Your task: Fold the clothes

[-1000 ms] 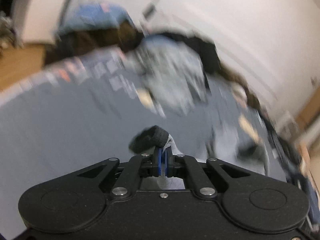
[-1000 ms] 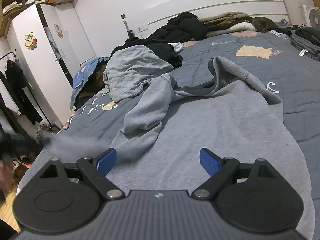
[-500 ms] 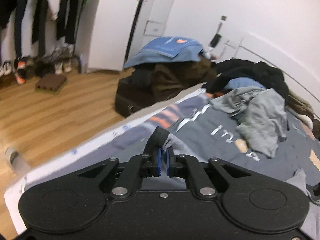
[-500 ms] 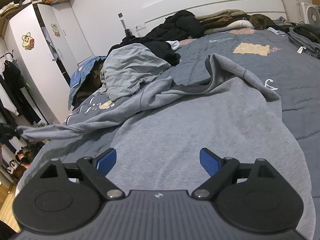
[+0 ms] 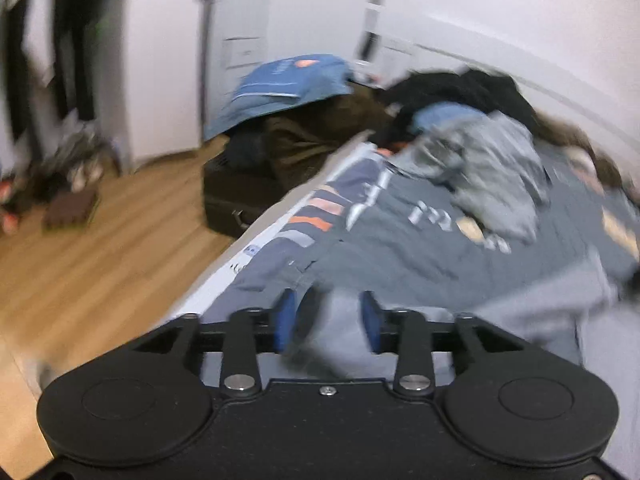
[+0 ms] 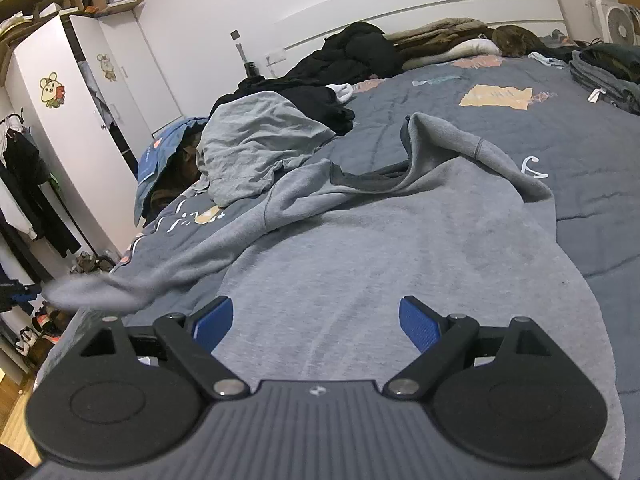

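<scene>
Two grippers showing | left gripper [image 5: 326,322] hanging partly open over the sweatshirt's sleeve end [image 5: 316,320] at the bed's edge, gripping nothing | right gripper [image 6: 316,320] gaping wide and empty above one grey sweatshirt [image 6: 380,264] lying spread on the bed [image 6: 580,160] | duvet lettering at 10 o'clock unreadable.

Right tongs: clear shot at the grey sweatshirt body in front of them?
Probably yes. The right tongs are open just above the grey sweatshirt, with nothing lying between them.
</scene>
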